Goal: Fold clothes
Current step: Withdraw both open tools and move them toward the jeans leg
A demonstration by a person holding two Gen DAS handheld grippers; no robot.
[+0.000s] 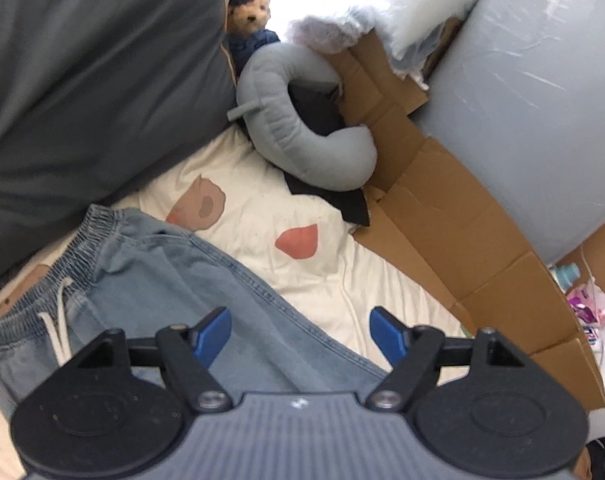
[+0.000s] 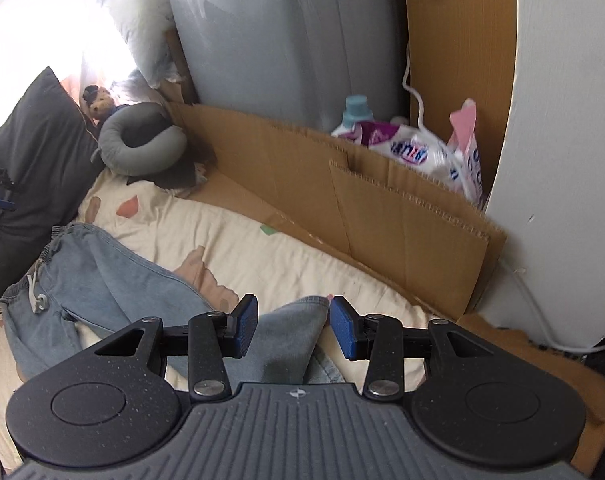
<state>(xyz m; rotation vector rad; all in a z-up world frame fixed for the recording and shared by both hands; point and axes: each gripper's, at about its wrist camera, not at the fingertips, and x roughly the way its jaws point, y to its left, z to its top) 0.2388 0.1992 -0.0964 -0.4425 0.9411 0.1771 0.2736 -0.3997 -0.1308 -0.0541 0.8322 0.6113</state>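
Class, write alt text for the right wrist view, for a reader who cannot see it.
The open right gripper hovers over the hem end of light blue jeans lying crumpled on a cream patterned bedsheet. Flattened cardboard lines the bed's far side, with a grey neck pillow and a dark pillow at the head.

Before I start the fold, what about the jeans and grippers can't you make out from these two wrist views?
- Jeans: lower legs hidden behind the left gripper body in the left view.
- Jeans hem: partly hidden behind the right gripper; contact unclear.
- Waistband's far end: cut off by the left view's edge.
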